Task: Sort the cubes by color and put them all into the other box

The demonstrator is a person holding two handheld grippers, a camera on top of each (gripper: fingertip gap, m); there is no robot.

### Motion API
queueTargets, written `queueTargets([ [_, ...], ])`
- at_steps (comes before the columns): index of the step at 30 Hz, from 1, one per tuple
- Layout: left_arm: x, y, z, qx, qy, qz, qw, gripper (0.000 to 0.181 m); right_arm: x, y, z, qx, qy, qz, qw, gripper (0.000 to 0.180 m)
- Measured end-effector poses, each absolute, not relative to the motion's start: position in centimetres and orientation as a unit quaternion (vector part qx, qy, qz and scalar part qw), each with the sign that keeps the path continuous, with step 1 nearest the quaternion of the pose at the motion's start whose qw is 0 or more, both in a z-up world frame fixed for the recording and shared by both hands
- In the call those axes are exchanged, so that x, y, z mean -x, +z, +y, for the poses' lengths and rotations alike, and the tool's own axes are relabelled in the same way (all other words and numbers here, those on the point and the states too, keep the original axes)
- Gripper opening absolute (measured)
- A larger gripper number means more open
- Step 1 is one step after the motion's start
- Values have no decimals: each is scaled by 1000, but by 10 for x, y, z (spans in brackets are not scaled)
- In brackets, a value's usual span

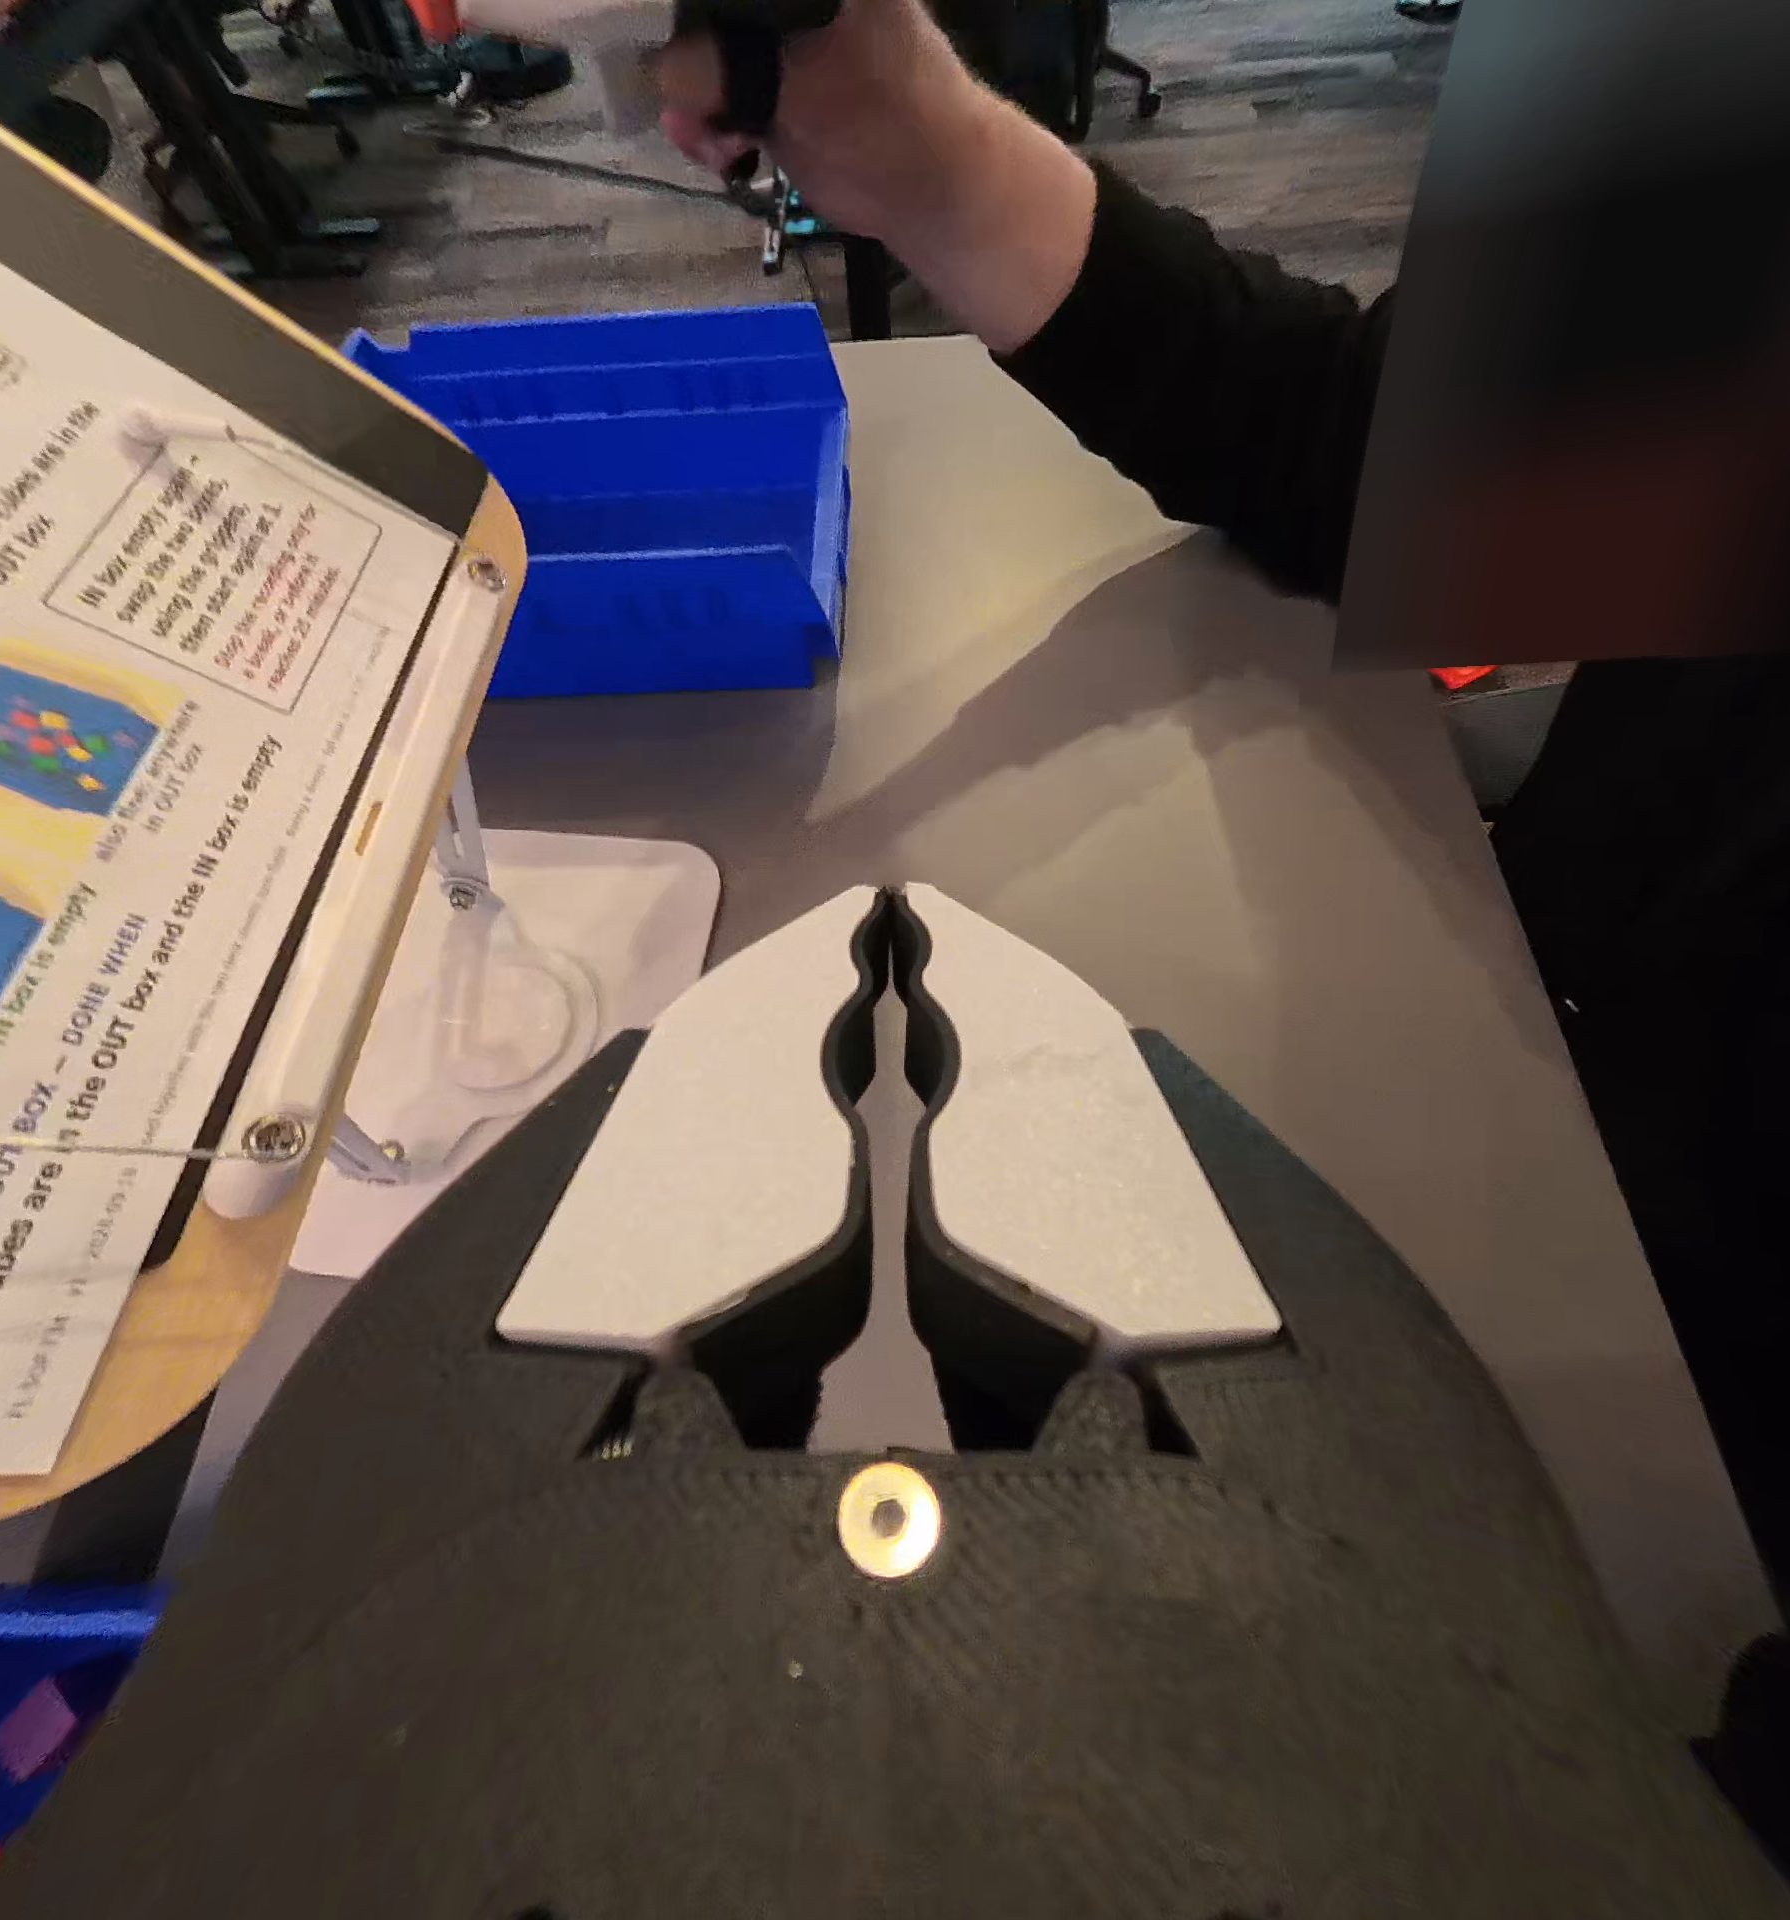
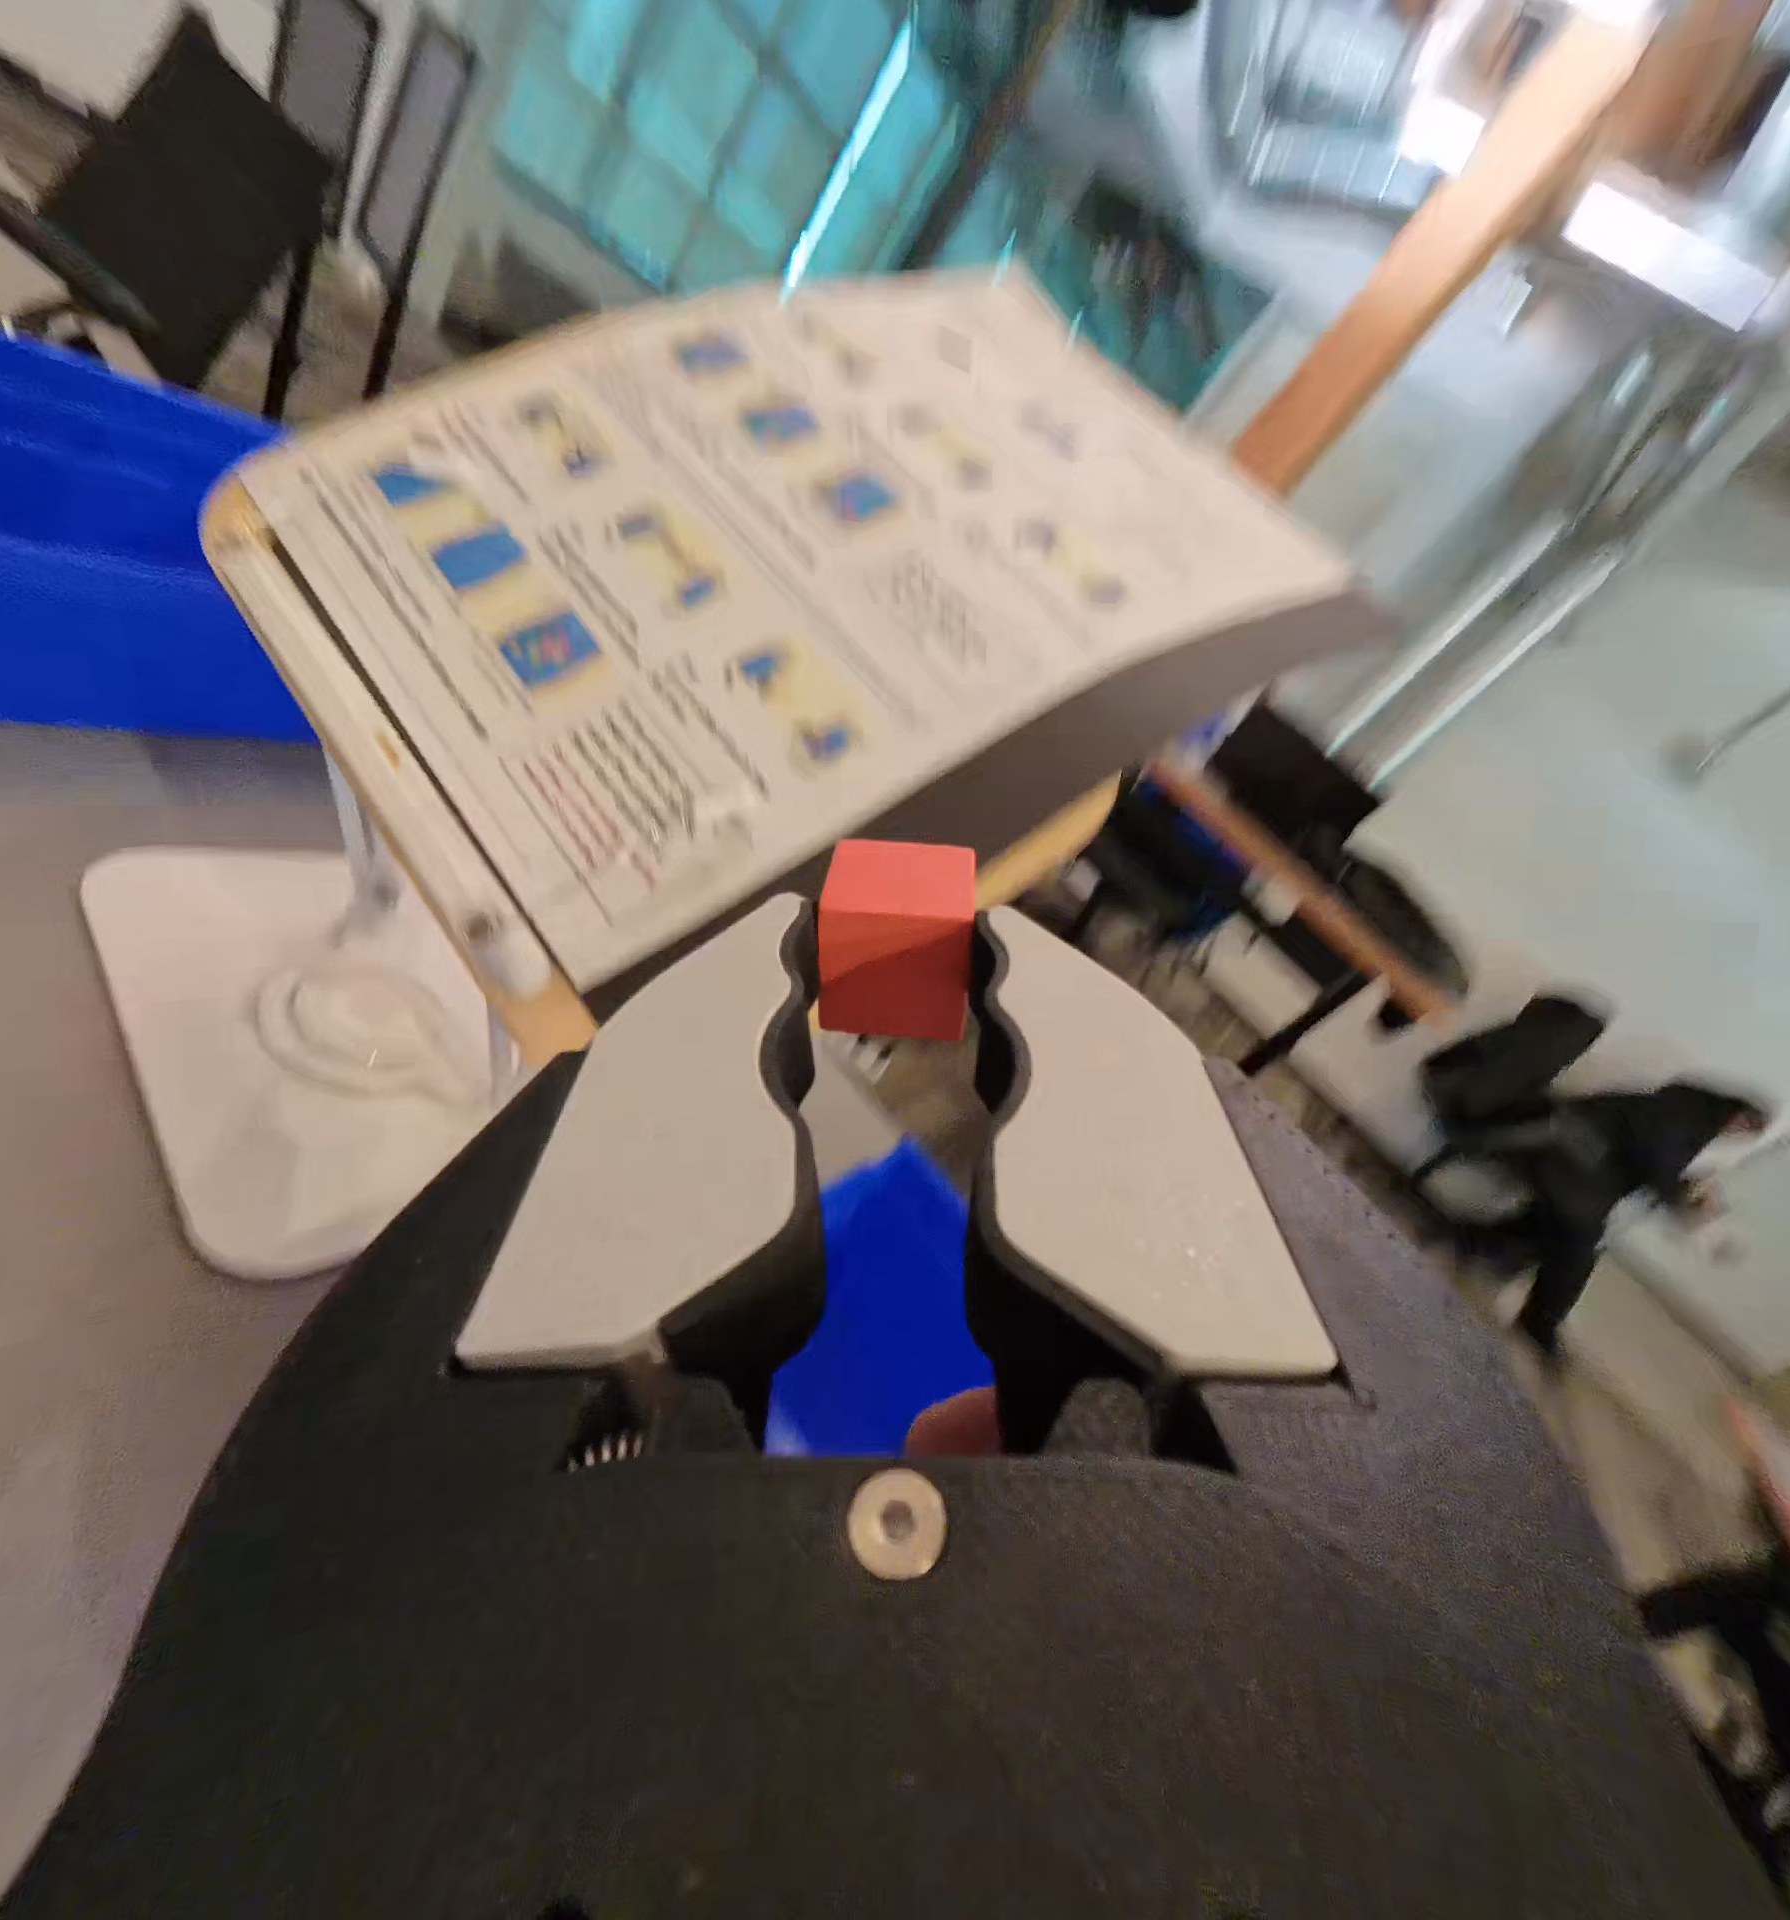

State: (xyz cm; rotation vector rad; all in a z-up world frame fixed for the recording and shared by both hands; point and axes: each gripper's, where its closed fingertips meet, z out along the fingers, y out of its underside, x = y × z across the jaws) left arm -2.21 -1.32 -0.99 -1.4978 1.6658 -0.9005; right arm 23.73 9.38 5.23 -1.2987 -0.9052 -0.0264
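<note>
In the left wrist view my left gripper (image 1: 889, 896) is shut and empty above the grey table (image 1: 1130, 790). A blue box (image 1: 652, 499) stands beyond it; no cube shows in the part of its inside that I see. Part of a second blue box (image 1: 29, 1714) with a purple cube (image 1: 34, 1730) shows at the bottom left. In the right wrist view my right gripper (image 2: 896, 940) is shut on a red cube (image 2: 896, 940) and holds it in the air. A blue box (image 2: 880, 1299) shows below, between the fingers, and another blue box (image 2: 70, 540) stands at the left.
An instruction sheet on a tilted board (image 1: 143, 727) stands on a white stand base (image 1: 579, 987) between the boxes; it also shows in the right wrist view (image 2: 766, 582). A person's hand and black sleeve (image 1: 1078, 291) reach over the table's far side.
</note>
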Motion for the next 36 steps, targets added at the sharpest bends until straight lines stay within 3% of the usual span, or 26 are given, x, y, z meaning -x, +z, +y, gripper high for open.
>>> queueTargets([
  [1,19,-8,-14,577,-348,646,357,0,-249,40,107,622,-5,-402,672,28],
  [9,1,-11,-15,574,-324,665,350,0,-287,-68,166,742,11,-514,431,28],
  [18,-3,-25,-11,586,-313,670,331,0,-301,-178,195,752,43,-621,217,28],
  [25,-3,-33,-4,594,-311,669,321,0,-301,-216,203,741,53,-655,137,29],
  [36,-11,-55,2,606,-309,674,289,0,-289,-225,205,721,75,-678,124,28],
])
